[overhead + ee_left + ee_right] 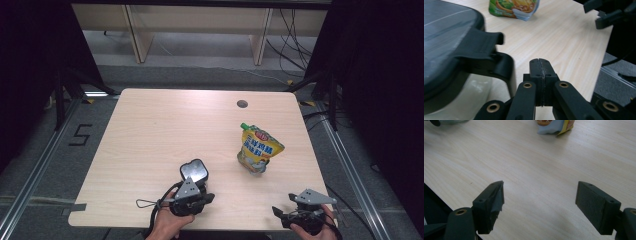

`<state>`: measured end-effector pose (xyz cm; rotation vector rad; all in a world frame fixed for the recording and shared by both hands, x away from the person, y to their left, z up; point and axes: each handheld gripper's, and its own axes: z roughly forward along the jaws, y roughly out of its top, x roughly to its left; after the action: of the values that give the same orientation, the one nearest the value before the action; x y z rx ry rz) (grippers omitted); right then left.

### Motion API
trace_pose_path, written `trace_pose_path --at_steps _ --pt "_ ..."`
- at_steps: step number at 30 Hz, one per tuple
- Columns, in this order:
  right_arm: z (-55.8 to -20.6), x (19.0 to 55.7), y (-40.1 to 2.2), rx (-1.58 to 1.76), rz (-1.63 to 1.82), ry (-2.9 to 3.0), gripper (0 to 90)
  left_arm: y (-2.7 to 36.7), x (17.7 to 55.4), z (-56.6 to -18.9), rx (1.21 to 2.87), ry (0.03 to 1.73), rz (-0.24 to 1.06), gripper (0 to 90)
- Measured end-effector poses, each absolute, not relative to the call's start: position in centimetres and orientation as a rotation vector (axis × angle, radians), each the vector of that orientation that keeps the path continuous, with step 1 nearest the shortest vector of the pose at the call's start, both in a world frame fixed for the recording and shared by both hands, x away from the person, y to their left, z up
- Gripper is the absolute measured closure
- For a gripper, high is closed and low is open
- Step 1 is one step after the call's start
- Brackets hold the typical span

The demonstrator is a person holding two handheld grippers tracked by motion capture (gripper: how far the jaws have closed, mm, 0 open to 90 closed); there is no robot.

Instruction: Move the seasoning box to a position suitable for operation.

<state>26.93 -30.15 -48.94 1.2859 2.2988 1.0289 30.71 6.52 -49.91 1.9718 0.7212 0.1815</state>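
A: left gripper (191,196) near bench (150,130) front edge, fingers (540,72) pressed together, nothing between them. Lidded container (194,171) just beyond it, touching or not I can't tell

B: right?

A: right gripper (300,214) at the front right corner, fingers (490,202) wide apart, only bare bench between

B: pouch?

A: pouch (258,149) farther back, right of centre, well apart from both, green cap pointing away
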Motion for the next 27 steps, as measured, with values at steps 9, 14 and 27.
trace_pose_path --at_steps 9,14,27 --pt "-49.0 27.1 -30.2 1.261 1.038 2.302 23.9 6.8 30.5 -50.1 1.963 0.743 0.2 88.8" --pt "-49.0 27.1 -30.2 1.254 1.042 2.304 23.9 8.0 30.8 -50.1 1.957 0.782 0.233 87.2" --pt "-49.0 26.9 -30.0 1.291 1.05 2.295 23.9 11.0 31.2 -50.2 1.92 0.859 0.297 86.1"
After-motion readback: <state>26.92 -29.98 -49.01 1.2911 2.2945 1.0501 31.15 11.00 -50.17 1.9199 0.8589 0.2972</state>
